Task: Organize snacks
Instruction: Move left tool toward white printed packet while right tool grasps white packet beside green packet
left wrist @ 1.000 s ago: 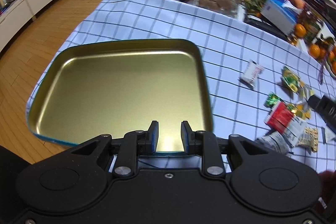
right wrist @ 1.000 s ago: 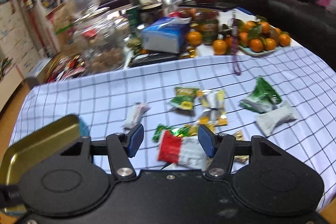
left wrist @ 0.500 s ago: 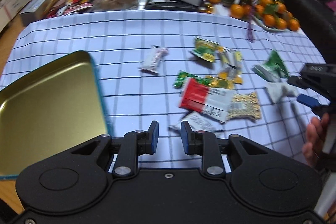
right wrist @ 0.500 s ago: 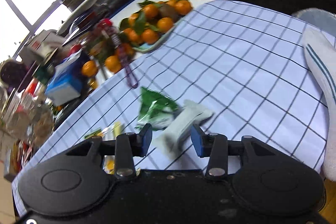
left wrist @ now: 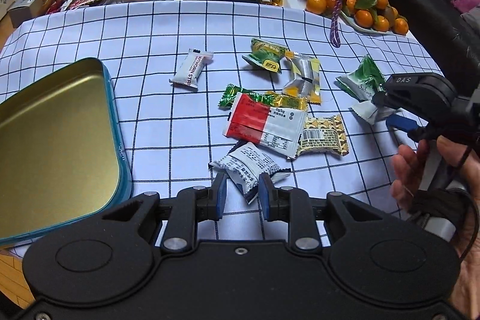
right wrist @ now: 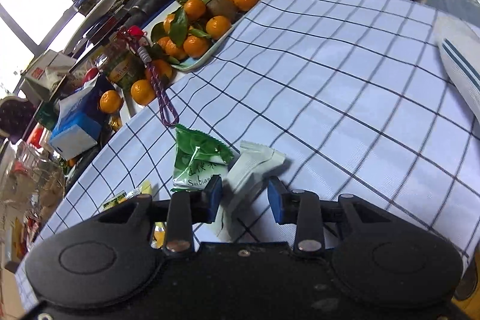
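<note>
Both hand-held grippers are open. Left hand-held gripper (left wrist: 240, 195) straddles the near end of a white printed packet (left wrist: 246, 167), pads not closed on it; a gold tin (left wrist: 57, 137) lies to its left on the desk (left wrist: 150, 29). Right hand-held gripper (right wrist: 244, 201) brackets a pale packet (right wrist: 250, 179), with a green packet (right wrist: 199, 161) just left.

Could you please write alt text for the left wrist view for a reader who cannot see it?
The open left claw straddles a white snack packet on a checked tablecloth, with more wrapped snacks beyond. A gold tin tray lies left.
</note>
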